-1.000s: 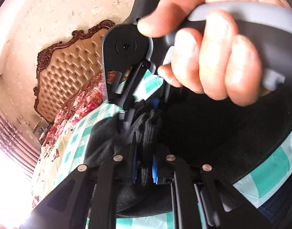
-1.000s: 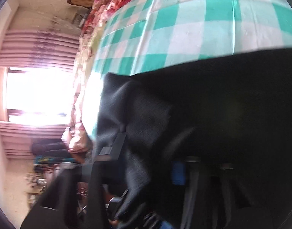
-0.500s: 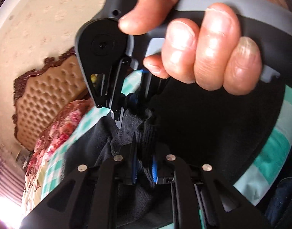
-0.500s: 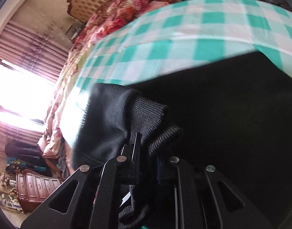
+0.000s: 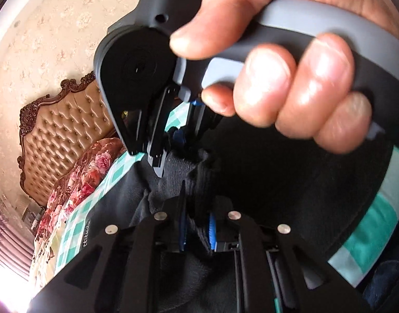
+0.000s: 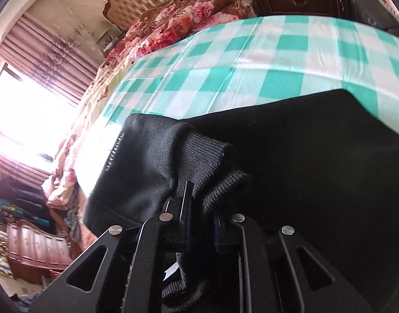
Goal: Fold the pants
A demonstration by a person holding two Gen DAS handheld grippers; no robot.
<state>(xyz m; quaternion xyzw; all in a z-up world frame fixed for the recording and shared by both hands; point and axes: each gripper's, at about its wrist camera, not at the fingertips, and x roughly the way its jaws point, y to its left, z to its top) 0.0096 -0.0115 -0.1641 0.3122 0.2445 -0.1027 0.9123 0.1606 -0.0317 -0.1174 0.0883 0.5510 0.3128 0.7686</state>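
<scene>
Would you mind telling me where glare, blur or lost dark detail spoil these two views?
Left wrist view: the hand is close and soft with blur, and the lower left corner is blown out. Right wrist view: the window is overexposed and washes the checked cloth beside it; the pants go nearly featureless black.

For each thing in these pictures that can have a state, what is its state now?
left gripper: shut on the ribbed cuff of the pants.
right gripper: shut on a ribbed cuff of the pants.
black pants: cuff end lifted and bunched, the rest lying flat on the cloth.
green checked cloth: spread over the bed, partly covered by the pants.
person's hand: closed around the right gripper's handle.
</scene>
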